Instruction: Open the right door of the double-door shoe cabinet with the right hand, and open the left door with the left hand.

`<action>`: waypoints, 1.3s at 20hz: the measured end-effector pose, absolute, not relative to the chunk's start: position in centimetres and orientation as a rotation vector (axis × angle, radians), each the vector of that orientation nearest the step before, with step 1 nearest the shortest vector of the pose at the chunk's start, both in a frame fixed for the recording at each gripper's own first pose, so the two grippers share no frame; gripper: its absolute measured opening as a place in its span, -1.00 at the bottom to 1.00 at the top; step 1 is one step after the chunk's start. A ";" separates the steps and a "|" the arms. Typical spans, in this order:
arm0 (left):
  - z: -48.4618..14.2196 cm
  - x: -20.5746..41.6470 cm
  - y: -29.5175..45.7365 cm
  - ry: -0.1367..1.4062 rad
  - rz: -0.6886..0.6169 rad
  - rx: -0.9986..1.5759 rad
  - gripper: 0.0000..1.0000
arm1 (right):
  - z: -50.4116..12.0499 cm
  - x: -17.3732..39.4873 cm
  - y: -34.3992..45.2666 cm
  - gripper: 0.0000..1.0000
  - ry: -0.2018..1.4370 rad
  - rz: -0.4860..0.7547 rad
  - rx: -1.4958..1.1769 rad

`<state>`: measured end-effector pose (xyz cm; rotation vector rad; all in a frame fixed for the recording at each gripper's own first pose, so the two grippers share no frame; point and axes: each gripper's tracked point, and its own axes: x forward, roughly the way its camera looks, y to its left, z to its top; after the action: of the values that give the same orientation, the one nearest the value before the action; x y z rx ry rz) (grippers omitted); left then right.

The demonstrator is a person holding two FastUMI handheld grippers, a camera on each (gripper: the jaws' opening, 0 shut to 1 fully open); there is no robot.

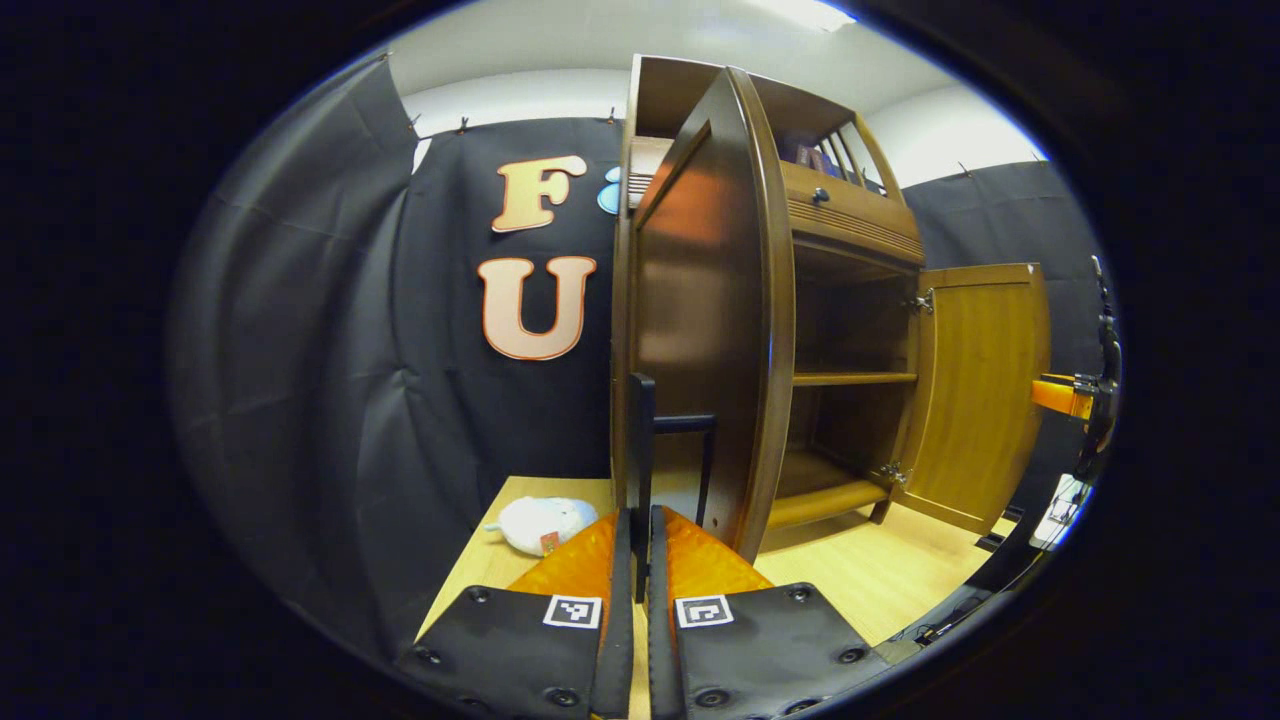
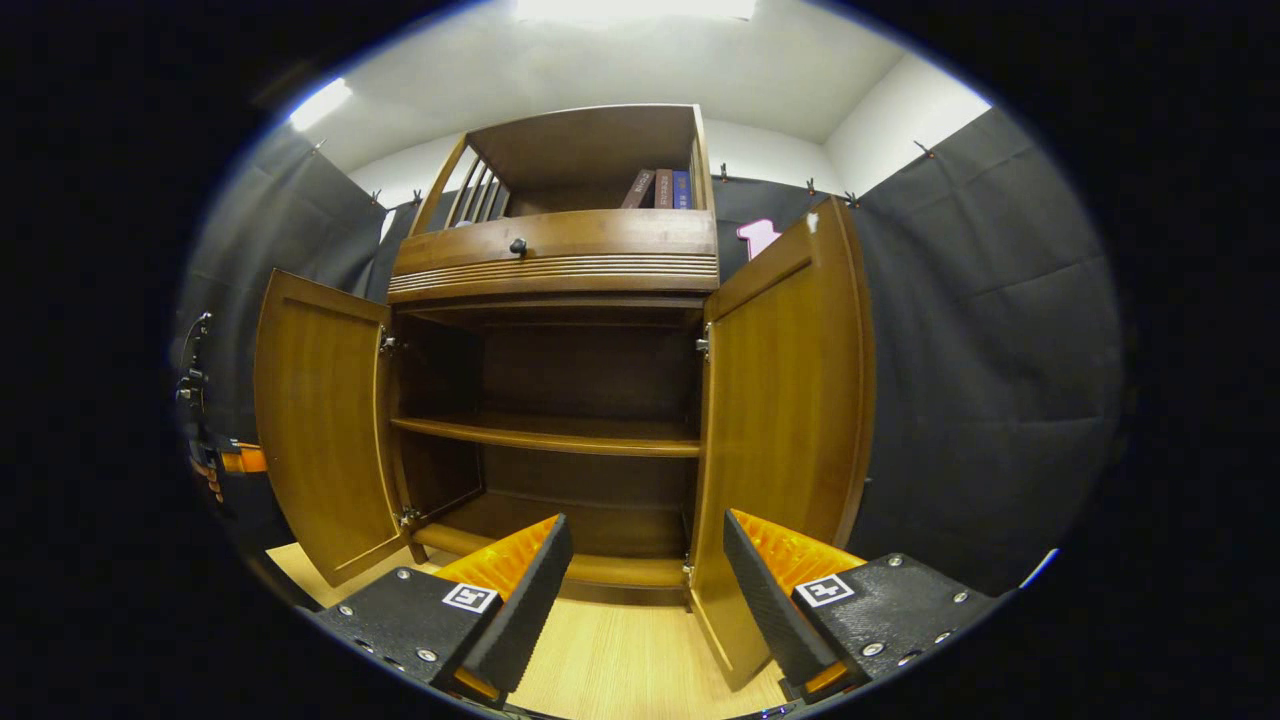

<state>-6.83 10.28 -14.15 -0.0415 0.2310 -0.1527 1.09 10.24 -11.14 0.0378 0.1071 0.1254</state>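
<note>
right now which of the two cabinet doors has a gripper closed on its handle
The left door: the left gripper is shut on its black handle. The right door stands free of the open right gripper.

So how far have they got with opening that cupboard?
Both look done: the right door and left door stand swung wide. In hand: the left gripper is shut on the left door's handle; the right gripper hangs open. Left: only letting go.
</note>
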 end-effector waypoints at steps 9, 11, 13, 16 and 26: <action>-12.5 -9.3 15.8 0.188 -0.097 -0.064 -0.78 | -11.5 3.2 14.0 0.94 0.117 0.168 0.049; -12.3 -10.4 16.5 0.196 -0.049 -0.050 -0.71 | -11.5 3.2 14.4 0.94 0.118 0.175 0.053; -11.6 -11.5 16.9 0.201 0.000 -0.035 -0.78 | -11.3 3.4 14.4 0.94 0.118 0.176 0.055; -9.8 -12.4 16.8 0.197 0.080 -0.005 -0.78 | -10.7 3.6 14.1 0.94 0.113 0.176 0.057; 1.0 -12.2 7.8 0.001 0.089 0.045 0.51 | -7.6 5.5 11.6 0.87 0.106 0.160 0.064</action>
<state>-12.17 7.80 1.04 0.0453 0.0014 0.0892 5.47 11.58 -7.62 0.0638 0.1060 0.1597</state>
